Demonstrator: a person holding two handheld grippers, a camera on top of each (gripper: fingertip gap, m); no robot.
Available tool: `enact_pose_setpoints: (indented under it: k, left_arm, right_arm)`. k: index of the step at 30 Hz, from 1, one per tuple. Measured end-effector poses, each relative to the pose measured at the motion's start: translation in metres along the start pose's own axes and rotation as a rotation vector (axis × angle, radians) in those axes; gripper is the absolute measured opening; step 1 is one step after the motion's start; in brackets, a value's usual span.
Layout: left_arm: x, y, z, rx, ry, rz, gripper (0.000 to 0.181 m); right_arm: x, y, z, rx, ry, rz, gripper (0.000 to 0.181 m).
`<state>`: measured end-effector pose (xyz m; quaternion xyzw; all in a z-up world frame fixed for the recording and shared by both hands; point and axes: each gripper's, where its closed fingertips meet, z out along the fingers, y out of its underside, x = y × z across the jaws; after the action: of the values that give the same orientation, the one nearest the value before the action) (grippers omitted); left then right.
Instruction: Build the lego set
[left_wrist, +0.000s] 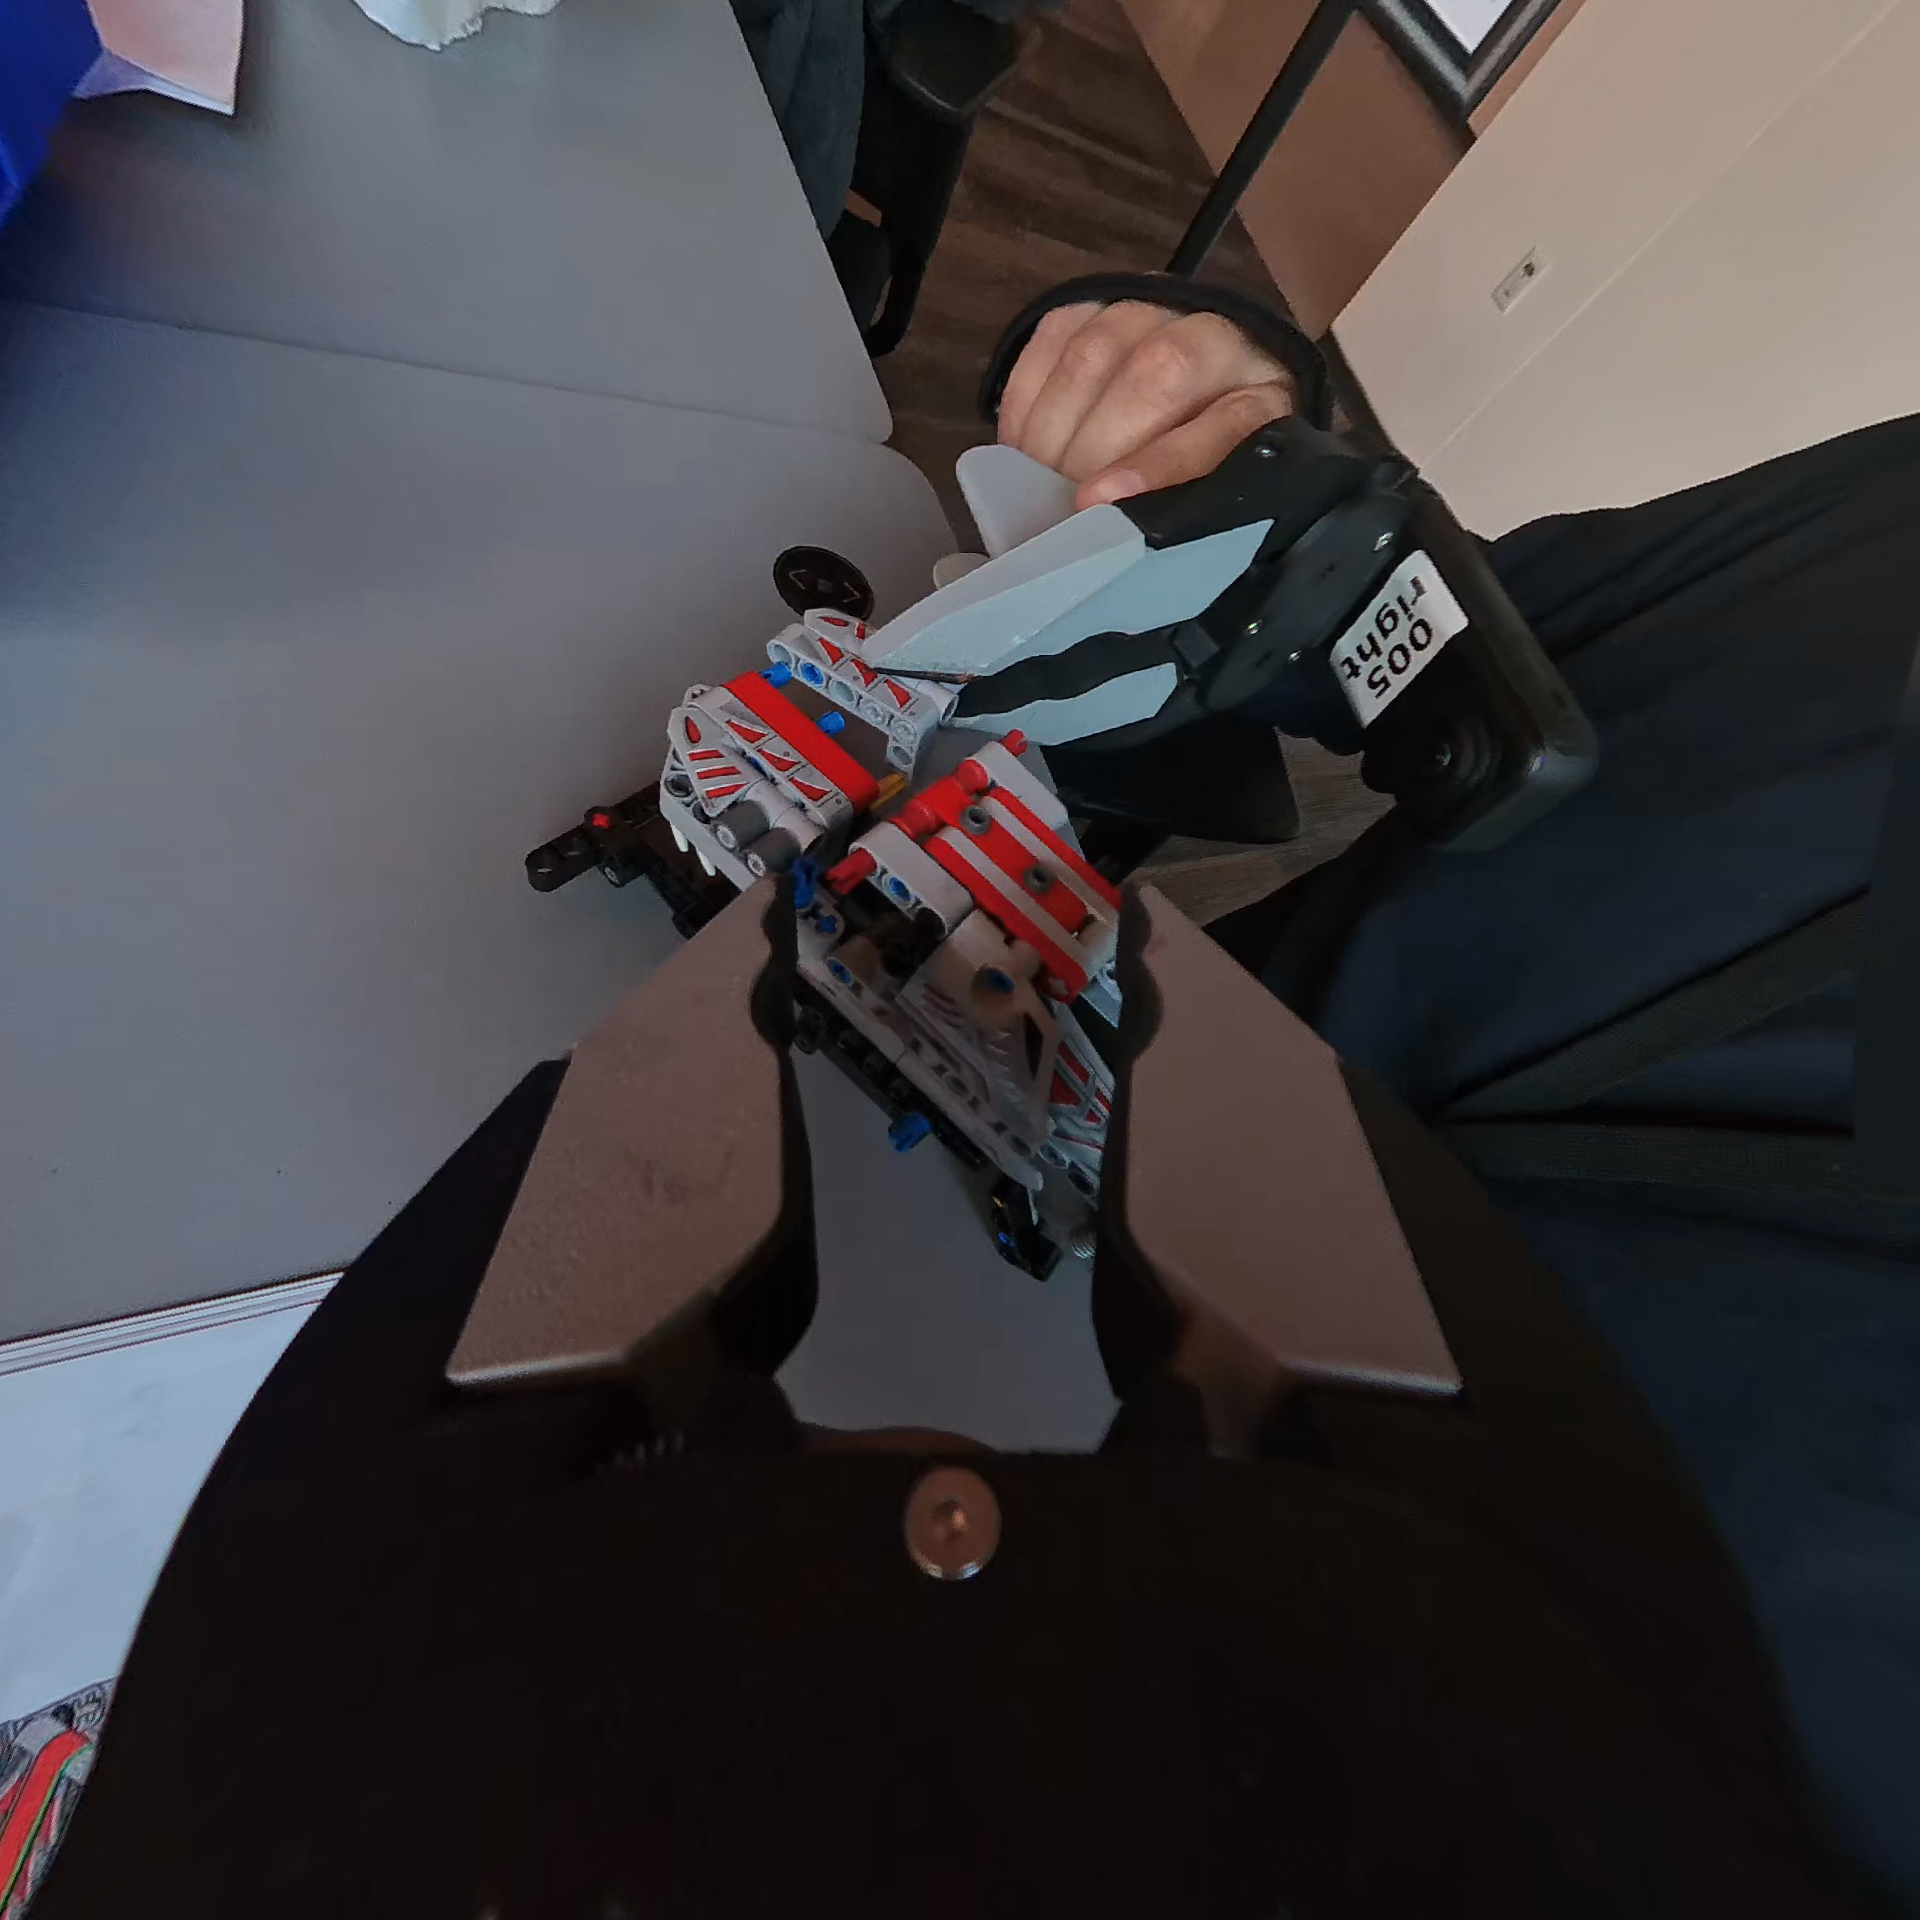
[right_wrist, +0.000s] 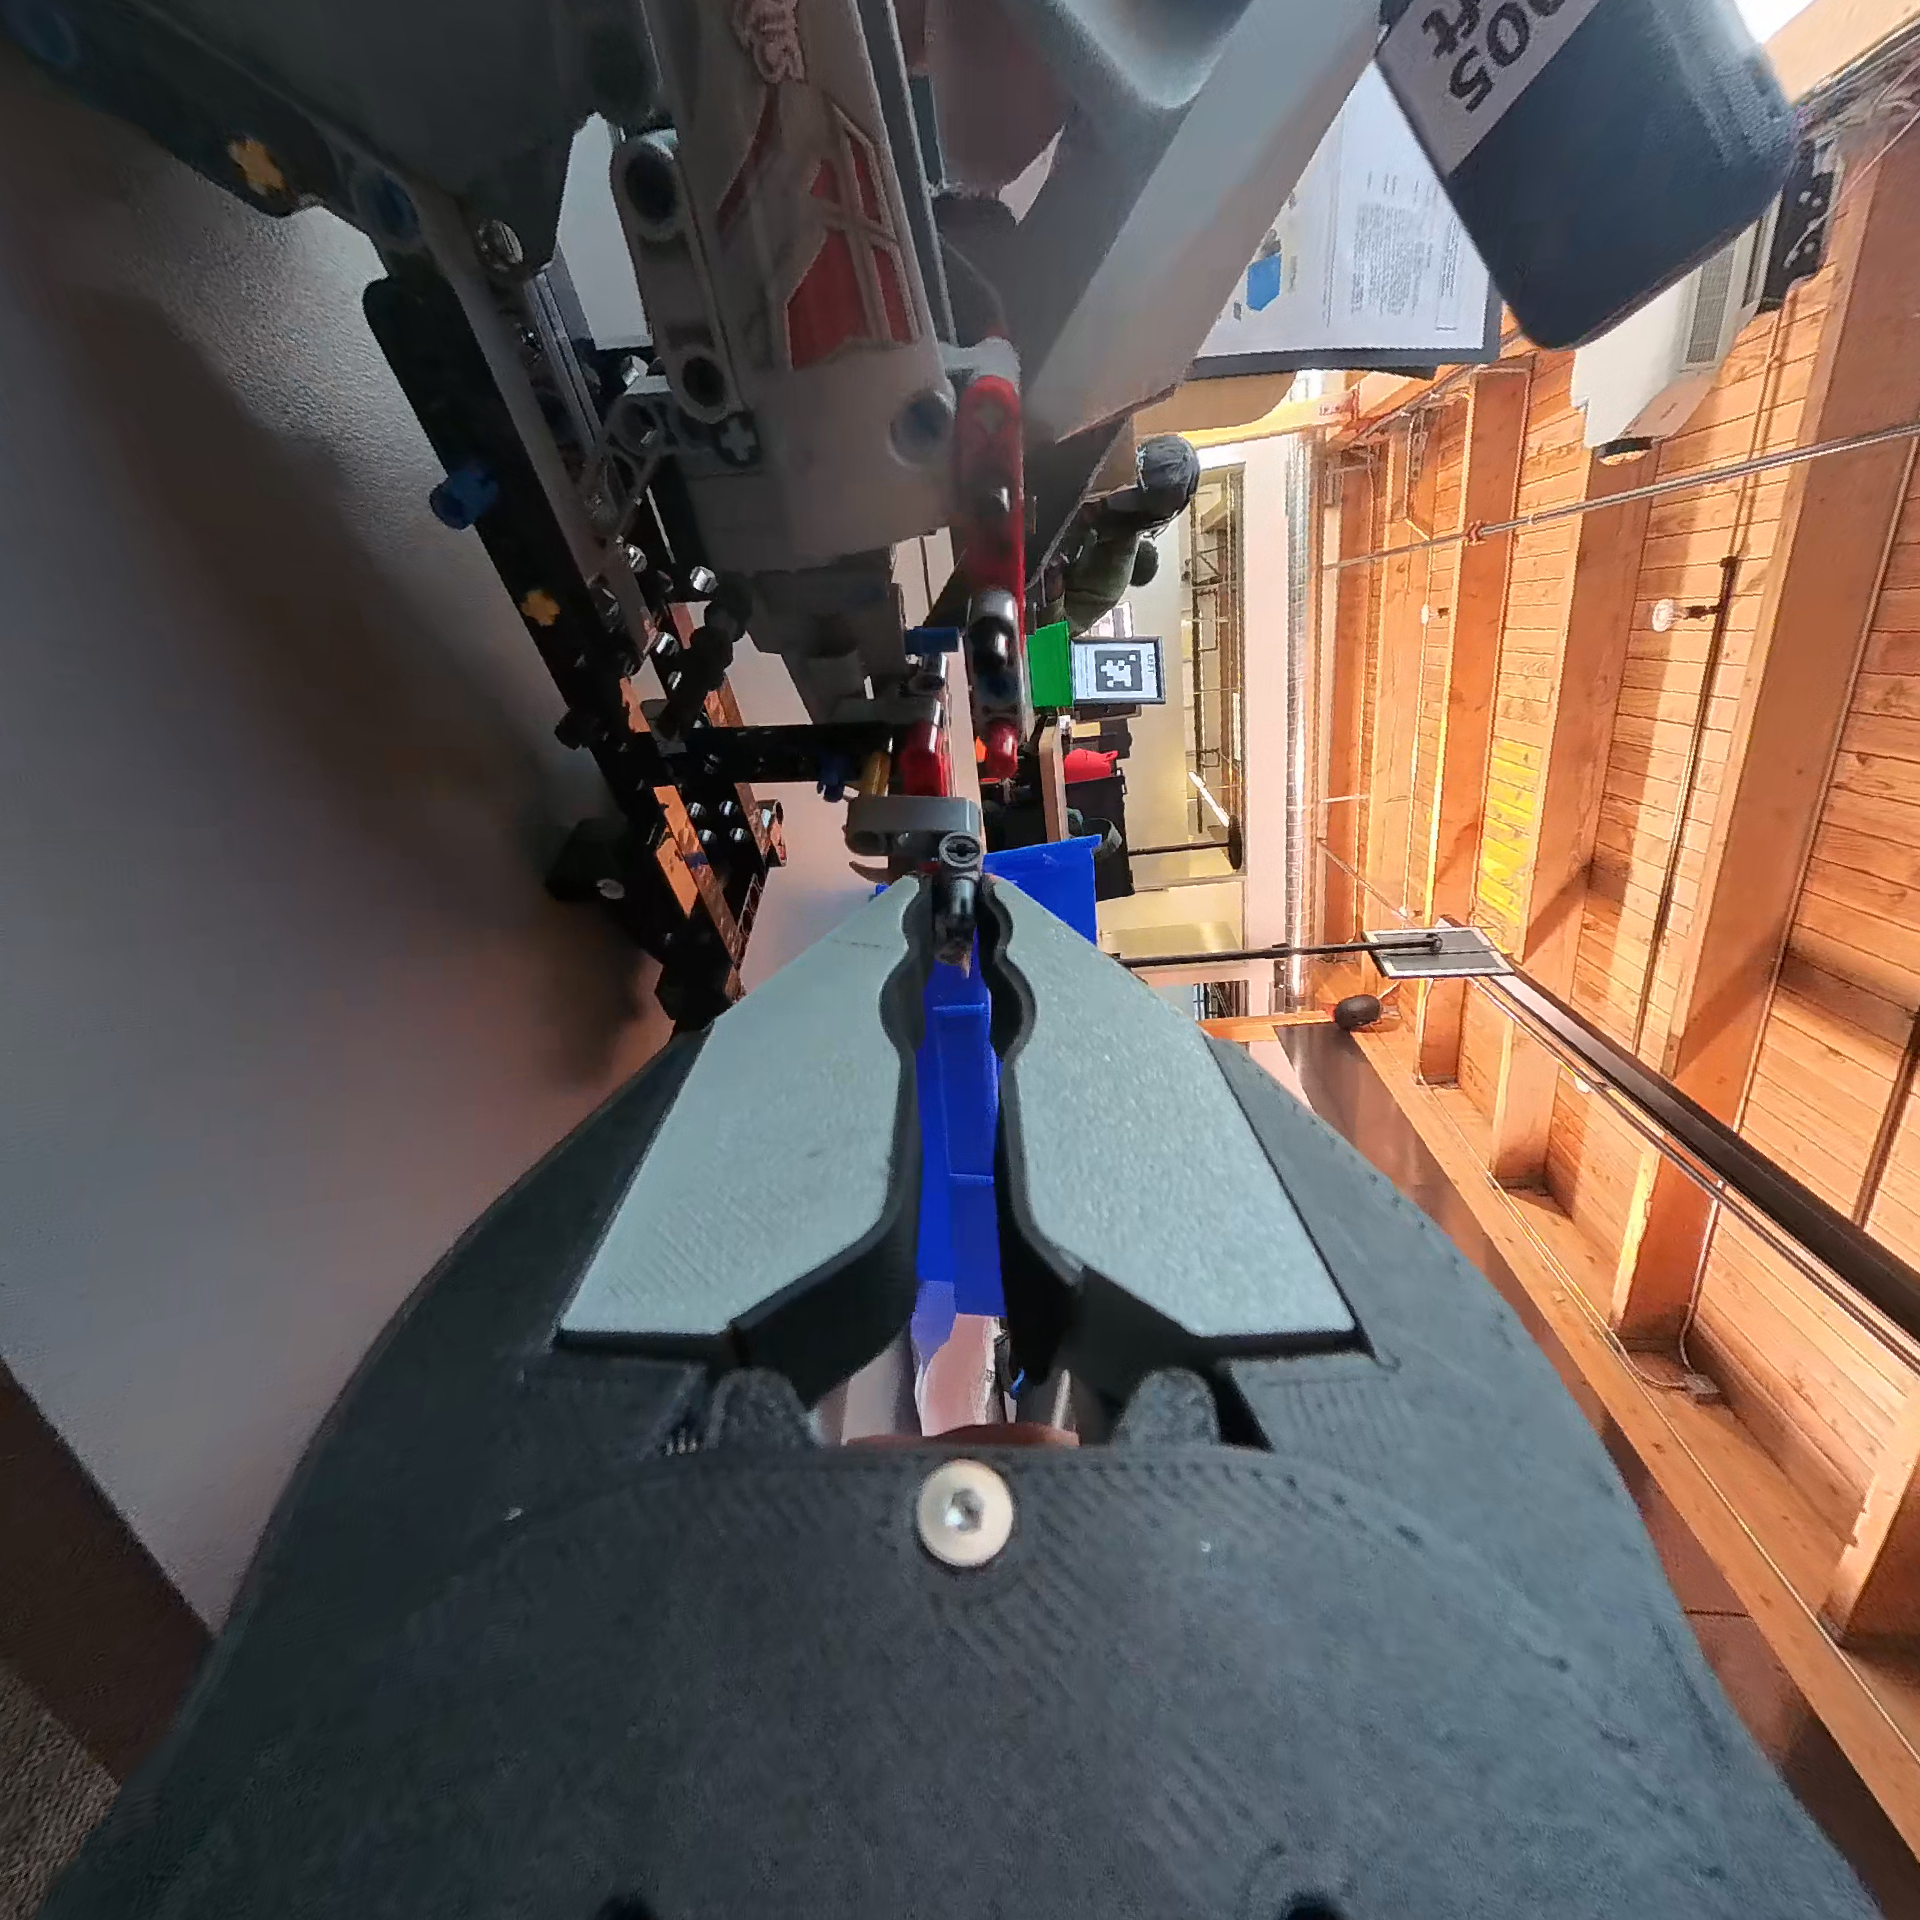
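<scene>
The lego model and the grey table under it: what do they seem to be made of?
The lego model looks like hard moulded plastic: glossy red, white and black pieces with crisp pin holes. The table has a smooth matte grey top with a soft sheen, probably laminate, though its core doesn't show.

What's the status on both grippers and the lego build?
Left gripper clamped on the red, white and black lego model. Right gripper pinching a small black pin at the model's end. Nothing blocking.
</scene>
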<state>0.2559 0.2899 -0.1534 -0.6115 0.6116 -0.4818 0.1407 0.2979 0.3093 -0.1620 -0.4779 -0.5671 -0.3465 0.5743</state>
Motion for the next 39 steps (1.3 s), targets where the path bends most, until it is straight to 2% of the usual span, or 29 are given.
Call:
enact_pose_setpoints:
  k: [10, 22, 30, 39]
  left_arm:
    - [-0.0026, -0.0001, -0.0016, 0.027, 0.040, -0.041, 0.054]
    - [-0.0014, 0.0022, -0.0012, 0.018, 0.062, -0.054, 0.057]
    - [-0.0002, 0.0027, -0.0013, 0.014, 0.067, -0.045, 0.057]
    - [0.0007, 0.0032, -0.0025, 0.007, 0.071, -0.041, 0.056]
  right_arm:
    - [-0.0027, 0.0005, -0.0005, -0.021, 0.004, -0.008, 0.005]
    - [-0.0029, -0.0028, 0.0002, 0.008, -0.002, -0.015, 0.014]
    - [-0.0048, -0.0054, 0.0015, 0.017, -0.009, -0.043, 0.011]
    - [-0.0032, -0.0006, -0.0026, 0.006, -0.007, -0.038, 0.020]
